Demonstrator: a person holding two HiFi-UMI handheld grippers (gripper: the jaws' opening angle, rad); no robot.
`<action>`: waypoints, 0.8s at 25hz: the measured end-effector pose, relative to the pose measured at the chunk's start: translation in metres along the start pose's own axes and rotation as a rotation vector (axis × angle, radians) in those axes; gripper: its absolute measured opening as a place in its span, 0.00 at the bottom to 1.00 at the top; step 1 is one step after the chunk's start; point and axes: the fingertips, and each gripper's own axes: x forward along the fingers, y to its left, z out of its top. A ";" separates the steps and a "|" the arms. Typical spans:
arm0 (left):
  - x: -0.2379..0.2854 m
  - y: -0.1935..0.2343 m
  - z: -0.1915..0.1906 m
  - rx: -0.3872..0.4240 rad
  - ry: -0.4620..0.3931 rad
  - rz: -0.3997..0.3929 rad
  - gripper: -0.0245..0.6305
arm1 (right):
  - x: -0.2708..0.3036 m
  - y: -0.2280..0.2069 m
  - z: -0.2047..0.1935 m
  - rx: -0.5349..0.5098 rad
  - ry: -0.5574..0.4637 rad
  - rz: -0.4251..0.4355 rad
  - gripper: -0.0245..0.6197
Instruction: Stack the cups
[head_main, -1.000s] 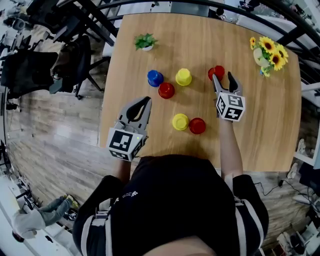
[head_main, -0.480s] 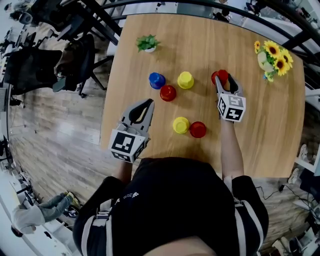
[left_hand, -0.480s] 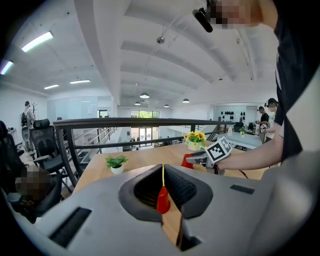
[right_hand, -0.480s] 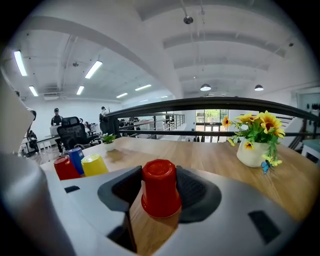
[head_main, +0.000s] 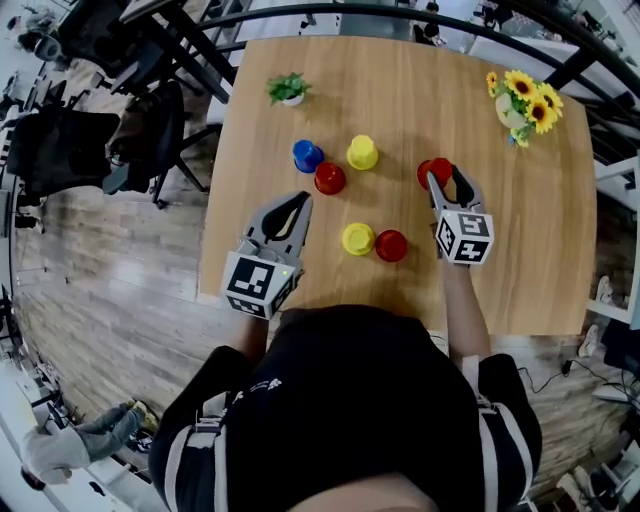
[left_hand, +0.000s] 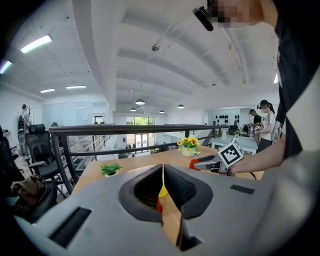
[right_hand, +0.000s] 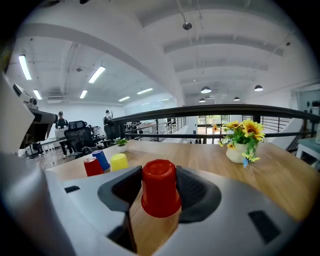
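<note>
An upside-down red cup (head_main: 437, 168) (right_hand: 159, 187) sits between the jaws of my right gripper (head_main: 444, 176) (right_hand: 159, 175), which is shut on it at the table's right middle. Loose cups stand upside down on the wooden table (head_main: 500, 250). A blue cup (head_main: 307, 155), a red cup (head_main: 329, 179) and a yellow cup (head_main: 362, 152) are at the far middle. A yellow cup (head_main: 358, 239) and a red cup (head_main: 391, 245) stand side by side nearer me. My left gripper (head_main: 297, 200) (left_hand: 162, 169) is shut and empty, left of the near yellow cup.
A vase of sunflowers (head_main: 524, 102) (right_hand: 240, 141) stands at the far right corner. A small potted plant (head_main: 288, 88) (left_hand: 110, 170) is at the far left. Black chairs (head_main: 130, 140) and a railing lie beyond the table's left and far edges.
My right gripper has drawn back toward me with the red cup held in it. The left gripper has stayed where it was.
</note>
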 end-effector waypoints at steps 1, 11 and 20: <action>-0.003 -0.002 0.001 0.003 -0.005 -0.002 0.06 | -0.009 0.001 -0.002 0.001 0.000 -0.003 0.37; -0.022 -0.024 0.011 0.024 -0.053 -0.041 0.06 | -0.077 0.025 -0.020 0.005 0.010 -0.005 0.37; -0.021 -0.040 0.010 0.036 -0.050 -0.091 0.06 | -0.109 0.047 -0.049 0.030 0.044 -0.002 0.37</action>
